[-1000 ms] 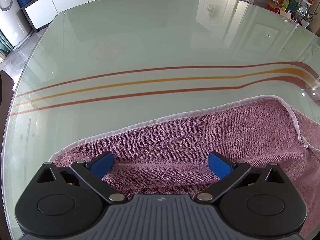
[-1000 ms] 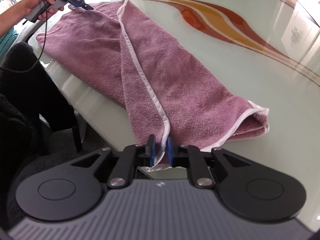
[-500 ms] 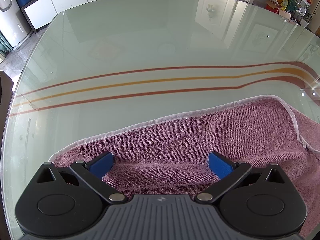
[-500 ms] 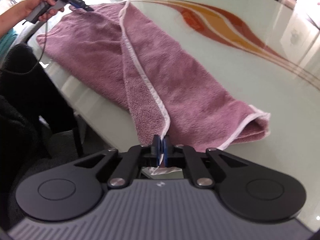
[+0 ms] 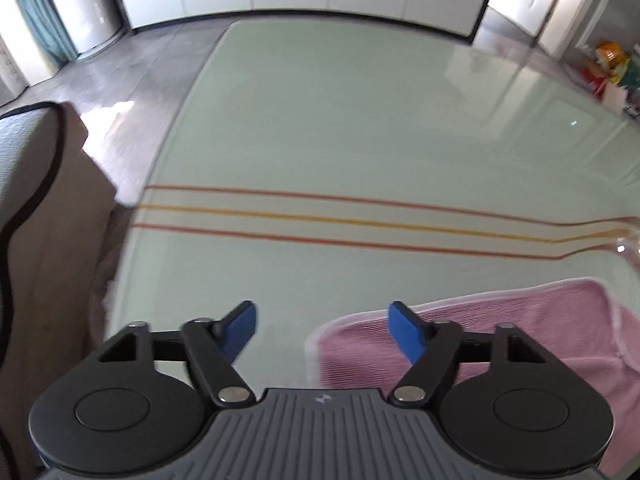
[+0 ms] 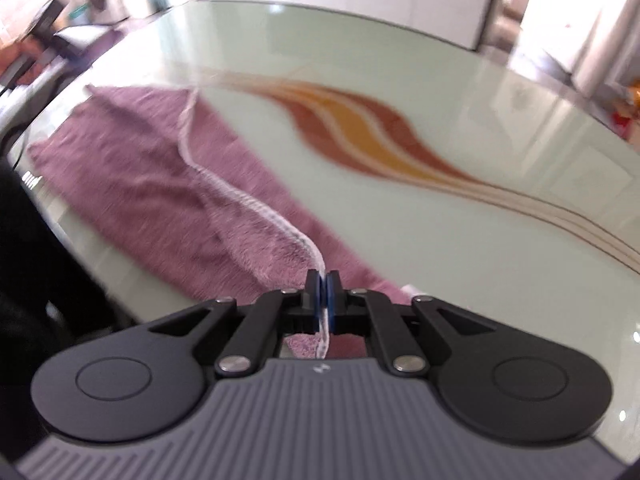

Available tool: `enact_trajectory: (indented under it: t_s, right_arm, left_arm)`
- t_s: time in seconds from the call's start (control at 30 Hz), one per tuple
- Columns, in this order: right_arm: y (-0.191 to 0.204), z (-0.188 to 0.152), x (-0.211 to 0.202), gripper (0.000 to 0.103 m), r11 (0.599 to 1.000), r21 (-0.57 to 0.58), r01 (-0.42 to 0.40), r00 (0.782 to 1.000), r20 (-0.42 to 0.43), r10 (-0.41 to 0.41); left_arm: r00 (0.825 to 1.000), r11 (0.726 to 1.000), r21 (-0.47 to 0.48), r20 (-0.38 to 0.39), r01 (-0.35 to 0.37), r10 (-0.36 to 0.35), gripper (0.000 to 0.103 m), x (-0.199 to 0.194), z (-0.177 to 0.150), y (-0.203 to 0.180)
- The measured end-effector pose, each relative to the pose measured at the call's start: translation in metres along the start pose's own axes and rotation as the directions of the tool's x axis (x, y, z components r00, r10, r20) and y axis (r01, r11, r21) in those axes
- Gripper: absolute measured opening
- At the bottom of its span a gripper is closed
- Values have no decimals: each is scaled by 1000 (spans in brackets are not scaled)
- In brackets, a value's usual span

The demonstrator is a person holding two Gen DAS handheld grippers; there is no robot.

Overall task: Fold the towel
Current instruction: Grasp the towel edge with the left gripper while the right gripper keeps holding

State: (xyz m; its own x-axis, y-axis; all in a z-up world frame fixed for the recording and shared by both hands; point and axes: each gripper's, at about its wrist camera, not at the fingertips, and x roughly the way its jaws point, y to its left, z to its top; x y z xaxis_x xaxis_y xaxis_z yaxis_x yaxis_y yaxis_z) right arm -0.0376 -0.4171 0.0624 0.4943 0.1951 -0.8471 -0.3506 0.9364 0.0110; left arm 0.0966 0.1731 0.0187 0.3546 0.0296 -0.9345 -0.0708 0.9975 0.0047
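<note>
The white hem of the mauve towel (image 6: 168, 184) is clamped between the closed blue pads of the right gripper (image 6: 322, 286), and a ridge of cloth is drawn up from the glass table (image 6: 460, 240) toward the camera; the rest of the towel lies in a long band near the table's near edge, its far end close to a blurred hand; the left gripper (image 5: 322, 330) is held wide apart and grips nothing, one blue pad (image 5: 405, 330) over the towel's (image 5: 500, 332) pale-edged corner, the other over bare table (image 5: 340, 140); both views are smeared, so fine contact cannot be judged; the step in hand is judged to be the carrying of the pinched edge across for a fold; it is best done with the hem kept taut and lifted clear, so the layer beneath is not dragged, and with the free corner taken by the left gripper so both ends are laid down together, edges matched, before the clamp is released
</note>
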Motion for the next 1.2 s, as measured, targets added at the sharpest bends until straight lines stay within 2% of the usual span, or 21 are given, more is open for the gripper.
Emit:
enact_trajectory:
  t_s: [0.07,0.17,0.37,0.5,0.57,0.63,0.8,0.87,0.97,1.2]
  right_arm:
    - [-3,2,0,4,999,34,7,1000,-2,-7]
    - [-3,4,3,4,999,40,18,1000,-8,-18]
    - [-2,5,2,4,999,44,11,1000,-7,-11]
    - [-4,6,1,4,999,38,11,1000,-5,-11]
    - [-4,7,1,4,999,37,13,1000,-5,-13]
    - [-4,7,1,4,999,36,15,1000,-5,-15]
    - [-5,6,-1,4,999,44,18,1000,-2,-18]
    - [-4,5,0,4,999,48,18,1000,-1,-18]
    - [-4,4,0,4,998,51,20,1000,-2,-20]
    - [-5,6,0,4,997,72,38,999,7,-39]
  left_arm:
    - [1000,1000,-14,-25,-3,3,64,9,-4,5]
    - [997,998,-57,-55,42,-45,56,20,-9,10]
    - [990,985,-135,-77,108,-119,56,18,-11,12]
    - [985,982,-133,-96,133,-147,54,18,-13,6]
    - [984,981,-134,-92,139,-152,35,17,-13,4]
    - [984,979,-135,-74,150,-161,23,15,-13,4]
    - [986,981,-126,-55,148,-156,20,15,-18,4]
    - [986,979,-133,-49,153,-161,14,13,-21,6]
    - [982,972,-150,-39,179,-187,10,10,-18,11]
    - [981,973,-125,25,195,-194,9,-17,-16,5]
